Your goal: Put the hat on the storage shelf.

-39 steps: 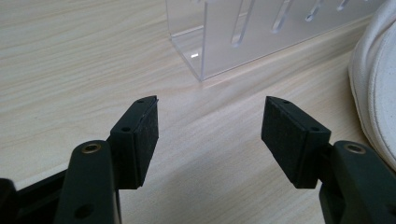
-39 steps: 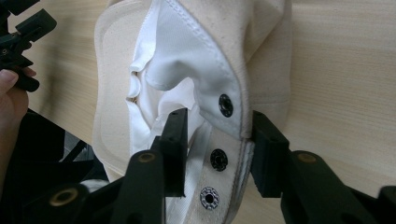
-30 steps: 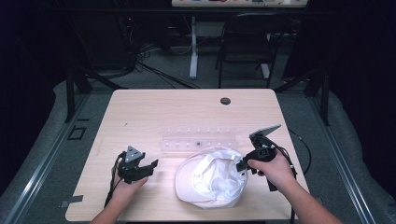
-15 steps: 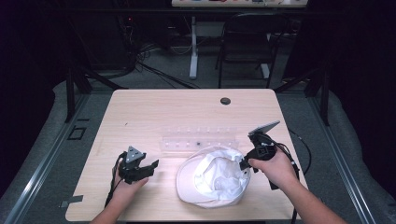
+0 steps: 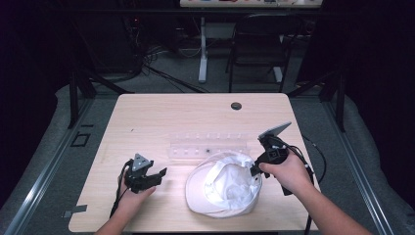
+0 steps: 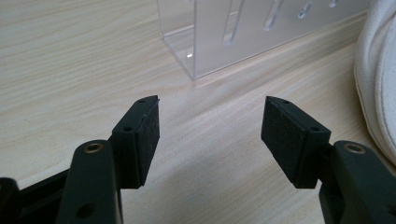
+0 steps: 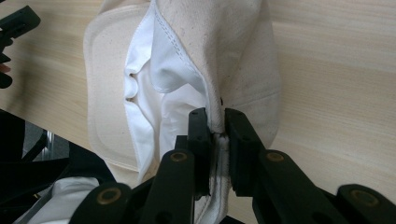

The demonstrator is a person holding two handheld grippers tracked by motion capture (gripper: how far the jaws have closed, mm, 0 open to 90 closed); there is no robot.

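Note:
A white cloth hat (image 5: 222, 188) lies upside down on the wooden table (image 5: 171, 112), its lining facing up. My right gripper (image 5: 254, 171) sits at the hat's right edge. In the right gripper view the hat (image 7: 233, 51) has a fold of its rim pinched between the jaws of the right gripper (image 7: 215, 116), which is shut on it. My left gripper (image 5: 159, 174) rests on the table left of the hat. Its jaws stand open with bare wood between them in the left gripper view (image 6: 210, 121). The hat's edge (image 6: 378, 70) shows at the right there.
A clear acrylic rack (image 5: 208, 144) with slots lies just behind the hat, close ahead of the left gripper (image 6: 243, 32). A dark round grommet (image 5: 236, 105) sits near the table's far edge. Chairs and cables stand on the floor beyond.
Almost nothing differs. The right gripper stays at the hat's right edge, nudged only slightly. The left hand has kept still.

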